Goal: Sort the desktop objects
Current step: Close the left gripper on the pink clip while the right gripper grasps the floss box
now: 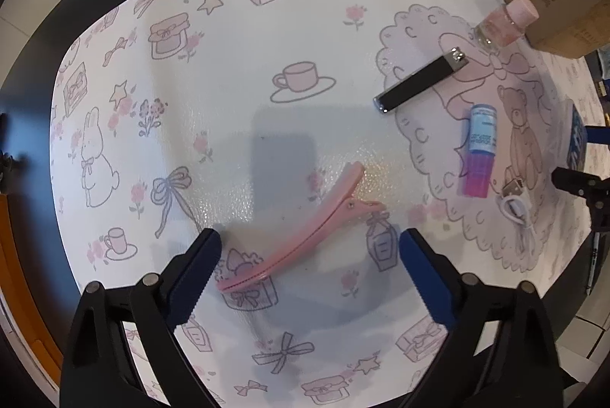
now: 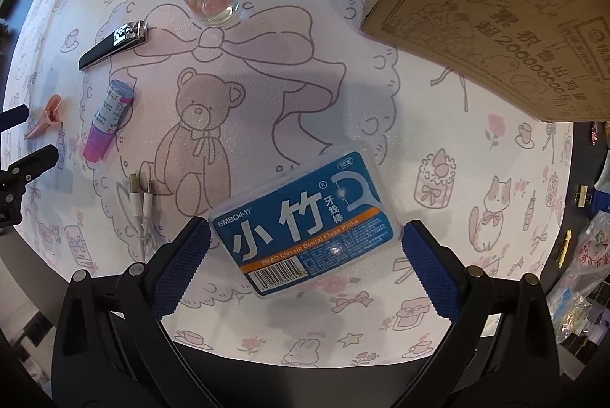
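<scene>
Straddling the pink hair clip (image 1: 305,232), the left gripper (image 1: 309,251) stands released above the patterned mat (image 1: 228,65), the clip lying diagonally between its fingers, touching neither. Right gripper (image 2: 307,242), likewise spread wide, flanks the blue floss-pick box (image 2: 305,221) near the mat's near edge; whether the pads touch it cannot be told. A cardboard box (image 2: 495,7) occupies the far right corner
</scene>
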Demonstrator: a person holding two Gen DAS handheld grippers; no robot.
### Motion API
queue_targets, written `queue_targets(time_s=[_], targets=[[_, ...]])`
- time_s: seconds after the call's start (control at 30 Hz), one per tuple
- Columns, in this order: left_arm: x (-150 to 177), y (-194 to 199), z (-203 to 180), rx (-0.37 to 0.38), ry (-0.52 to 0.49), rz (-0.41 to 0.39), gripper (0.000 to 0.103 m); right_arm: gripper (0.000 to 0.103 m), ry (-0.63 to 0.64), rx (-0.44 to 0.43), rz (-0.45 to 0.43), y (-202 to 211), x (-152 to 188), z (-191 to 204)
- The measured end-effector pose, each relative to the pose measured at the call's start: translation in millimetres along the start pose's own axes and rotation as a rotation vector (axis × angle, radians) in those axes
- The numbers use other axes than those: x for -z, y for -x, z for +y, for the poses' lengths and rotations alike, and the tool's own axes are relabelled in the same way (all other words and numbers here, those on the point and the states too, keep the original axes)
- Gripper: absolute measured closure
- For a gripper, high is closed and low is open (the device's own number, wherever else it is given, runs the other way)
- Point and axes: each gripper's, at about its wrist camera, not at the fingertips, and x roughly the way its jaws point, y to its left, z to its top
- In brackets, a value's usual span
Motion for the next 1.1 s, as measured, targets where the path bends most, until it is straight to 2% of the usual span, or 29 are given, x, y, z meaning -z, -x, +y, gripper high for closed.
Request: queue_targets(time_s=[0.2, 0.6, 0.7, 0.77, 0.9, 0.97, 1.0, 1.1], targets=[[-4.6, 0.3, -0.6, -0.021, -0.018, -0.008, 0.014, 0.004, 0.008, 0.009, 0.005, -1.2, -3.5, 0.1], [-15.4, 4.0, 6.0, -0.045, 0.006, -0.007, 0.034, 0.004, -0.01, 0.02, 0.012, -0.6, -7.9, 0.5], [-19.7, 5.6, 7.5, -0.046, 0.023, -0.006, 0.045, 0.005, -0.017, 0.024, 0.014, -0.8, -9.2, 0.6], [-22.4, 6.8, 7.6, -0.047, 0.03, -0.004, 0.057, 0.006, -0.021, 0.026, 0.016, -0.9, -10.1, 0.7], [-26.8, 8.3, 7.5, -0.049, 0.04, -0.003, 0.074, 0.007, -0.04, 0.024, 0.022, -1.5, -12.0, -1.0], [-28.9, 8.6, 8.4, -0.048, 0.05, -0.003, 0.089, 0.008, -0.081, -0.004, 0.028, -2.5, -13.9, -7.7], [-29.6, 8.7, 9.7, -0.044, 0.057, -0.003, 0.093, 0.008, -0.089, -0.008, 0.025, -2.5, -14.8, -9.3], [-30.6, 8.7, 14.7, -0.017, 0.082, -0.001, 0.093, 0.009, -0.1, -0.009, 0.023, -1.9, -17.5, -11.4]])
